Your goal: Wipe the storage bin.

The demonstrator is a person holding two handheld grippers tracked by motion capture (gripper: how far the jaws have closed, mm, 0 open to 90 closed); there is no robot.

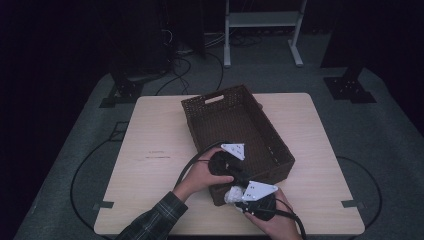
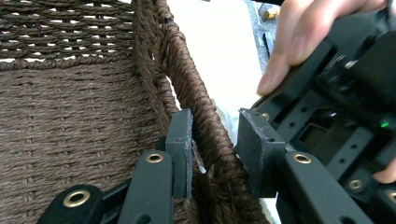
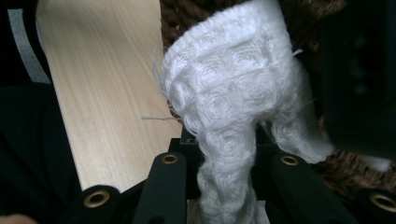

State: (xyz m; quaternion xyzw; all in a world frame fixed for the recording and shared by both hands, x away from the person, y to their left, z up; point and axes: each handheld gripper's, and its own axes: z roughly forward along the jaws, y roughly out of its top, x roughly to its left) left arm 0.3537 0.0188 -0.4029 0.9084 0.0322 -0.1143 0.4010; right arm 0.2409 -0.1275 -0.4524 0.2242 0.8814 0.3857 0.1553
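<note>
White knitted cloth pinched in right gripper jaws, just outside near wall of brown wicker basket. Left gripper jaws clamped on that rim, steadying. Step: loading cloth. Next: lift over rim, release inside. Pale wooden tabletop beneath.

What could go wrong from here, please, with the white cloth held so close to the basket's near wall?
1. The white cloth bunches against the woven basket; its loose threads might snag on the weave.
2. The left gripper straddles the basket's near wall; if it slips, the basket could shift on the table.
3. The right gripper sits close to the left one, so they might collide when the cloth is lifted over.
</note>
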